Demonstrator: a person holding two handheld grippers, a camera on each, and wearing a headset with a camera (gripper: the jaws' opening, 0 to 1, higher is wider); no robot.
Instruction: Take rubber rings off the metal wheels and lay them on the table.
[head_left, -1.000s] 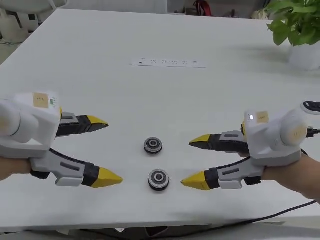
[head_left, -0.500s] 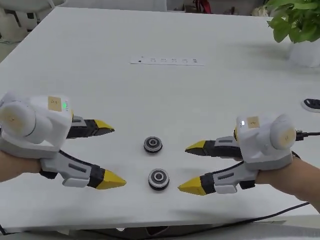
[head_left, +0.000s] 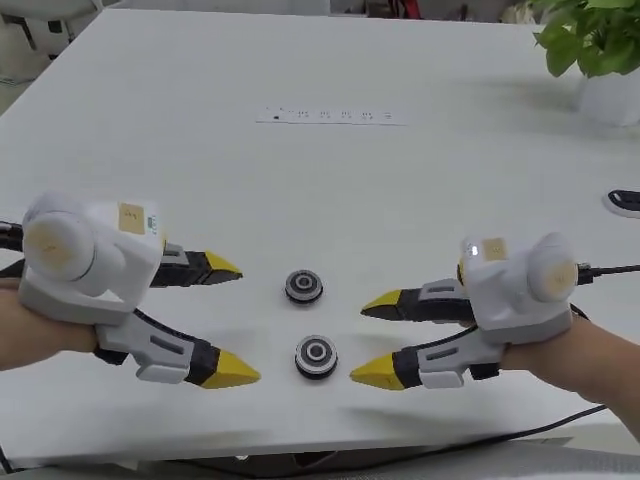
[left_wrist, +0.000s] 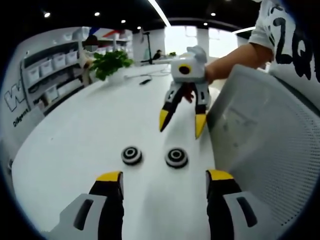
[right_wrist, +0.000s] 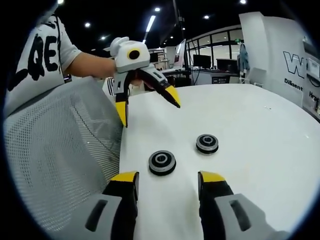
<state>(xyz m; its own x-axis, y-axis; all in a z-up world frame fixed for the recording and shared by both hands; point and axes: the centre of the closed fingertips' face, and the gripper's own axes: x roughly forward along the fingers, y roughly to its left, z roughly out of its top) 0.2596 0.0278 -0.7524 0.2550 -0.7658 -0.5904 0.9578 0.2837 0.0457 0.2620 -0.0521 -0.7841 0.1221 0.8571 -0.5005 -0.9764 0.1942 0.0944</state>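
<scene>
Two metal wheels with black rubber rings lie flat near the table's front edge: the far wheel (head_left: 304, 286) (left_wrist: 131, 155) (right_wrist: 207, 143) and the near wheel (head_left: 316, 356) (left_wrist: 176, 157) (right_wrist: 162, 162). My left gripper (head_left: 241, 322) (left_wrist: 165, 176) (right_wrist: 148, 107) hovers open to their left, its yellow tips pointing at them. Facing it from the right, my right gripper (head_left: 362, 340) (right_wrist: 168, 176) (left_wrist: 182, 126) is open too, its lower tip close to the near wheel. Neither gripper holds or touches anything.
A white power strip (head_left: 330, 116) lies flat further back on the white table (head_left: 180, 150). A potted plant (head_left: 592, 50) stands at the back right, with a dark object (head_left: 625, 200) at the right edge. A cable (head_left: 540, 432) hangs along the front edge.
Both grippers have moved inward toward the two wheels, narrowing the gap between them. They stay open, and the wheels lie where they were.
</scene>
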